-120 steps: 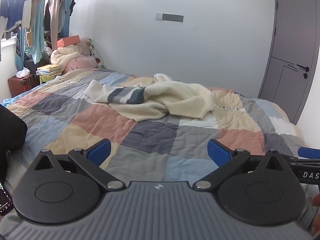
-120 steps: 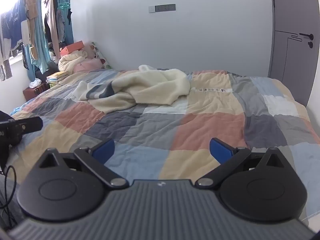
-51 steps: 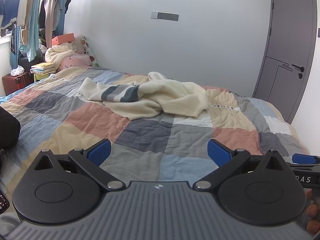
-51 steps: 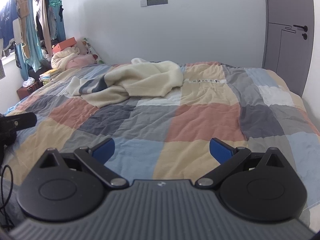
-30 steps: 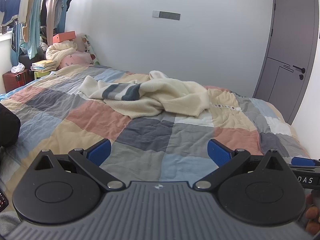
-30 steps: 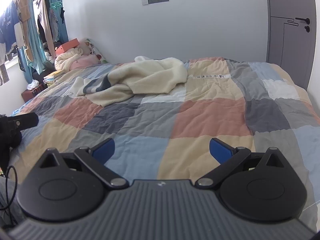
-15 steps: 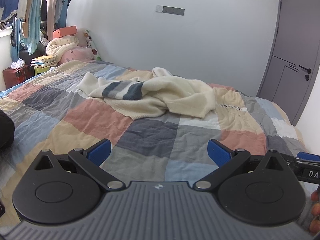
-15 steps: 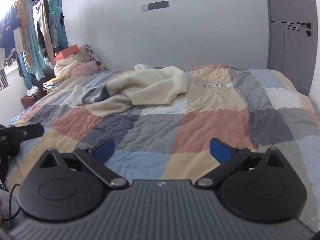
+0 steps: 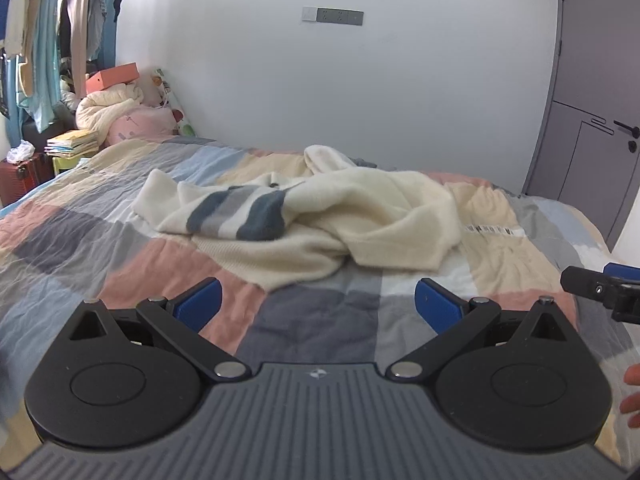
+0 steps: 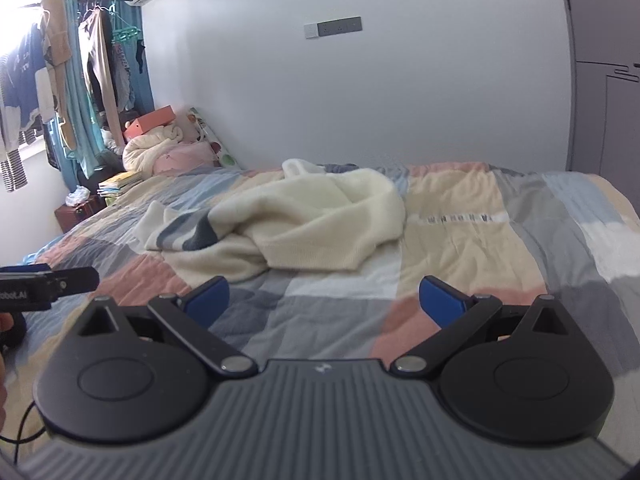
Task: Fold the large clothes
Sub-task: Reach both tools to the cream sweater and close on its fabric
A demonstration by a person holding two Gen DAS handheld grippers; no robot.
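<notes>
A cream knitted sweater (image 9: 340, 216) (image 10: 312, 224) with grey and dark blue stripes lies crumpled in a heap on the patchwork bed (image 9: 312, 312) (image 10: 500, 240). My left gripper (image 9: 318, 304) hovers open just short of the sweater's near hem, nothing between its blue pads. My right gripper (image 10: 324, 298) is also open and empty, a little short of the sweater's near edge. In the left wrist view the right gripper's tip (image 9: 596, 288) shows at the right edge; the right wrist view catches the left gripper's tip (image 10: 48, 280) at the left edge.
Pillows and an orange box (image 9: 114, 76) are piled at the head of the bed. Clothes hang on a rack (image 10: 80, 80) at the left by the window. Books (image 9: 72, 142) and a red suitcase (image 9: 22, 174) stand beside the bed. A grey door (image 9: 592, 120) is at the right.
Both grippers have moved forward over the bed toward the sweater, which now looks larger and closer. Both stay open throughout.
</notes>
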